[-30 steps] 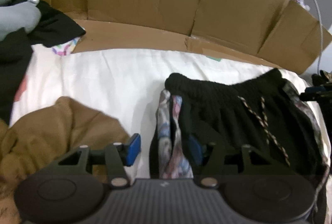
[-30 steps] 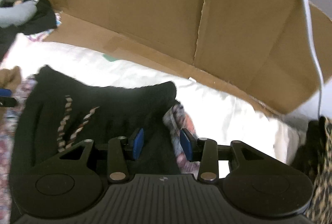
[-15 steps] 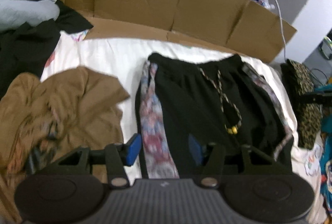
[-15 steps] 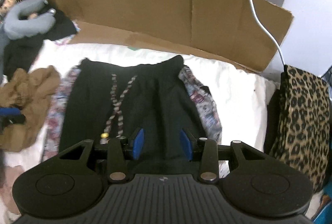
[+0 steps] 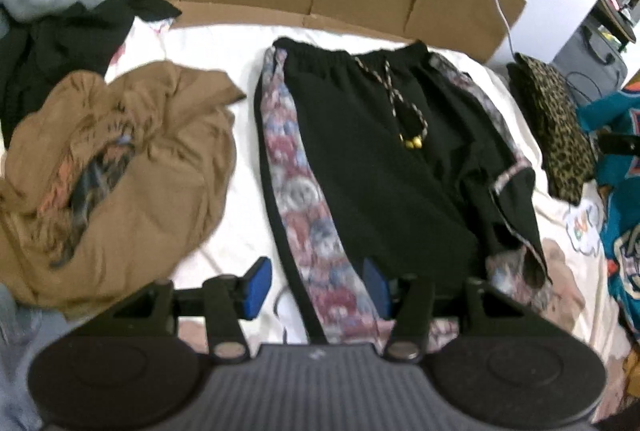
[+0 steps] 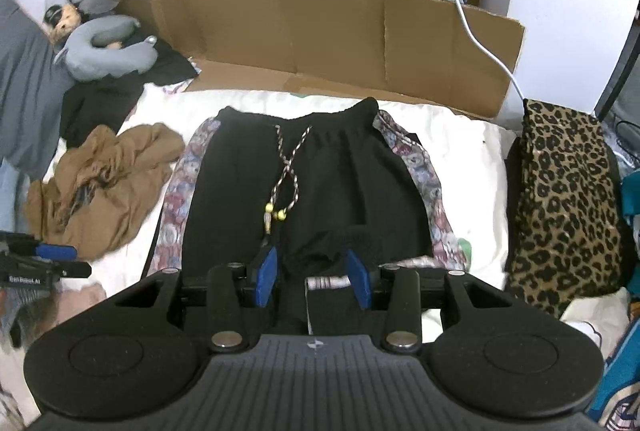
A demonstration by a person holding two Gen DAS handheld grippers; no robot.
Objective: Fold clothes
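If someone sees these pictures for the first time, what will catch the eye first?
First, the black pants with patterned side stripes, spread flat in the middle of the white bed, waistband toward the cardboard. Next, the crumpled brown garment to their left and the leopard-print cloth at the bed's right edge. Both open grippers, left and right, hover near the pants' lower end.

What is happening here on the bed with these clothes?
A person is folding clothes with two hand-held tools. A pair of black shorts with patterned side stripes lies spread flat on the white sheet, waistband toward the cardboard wall. Both the left tool and right tool are open above the hem end, gripping nothing. A crumpled brown garment waits on the left, a leopard-print piece on the right.
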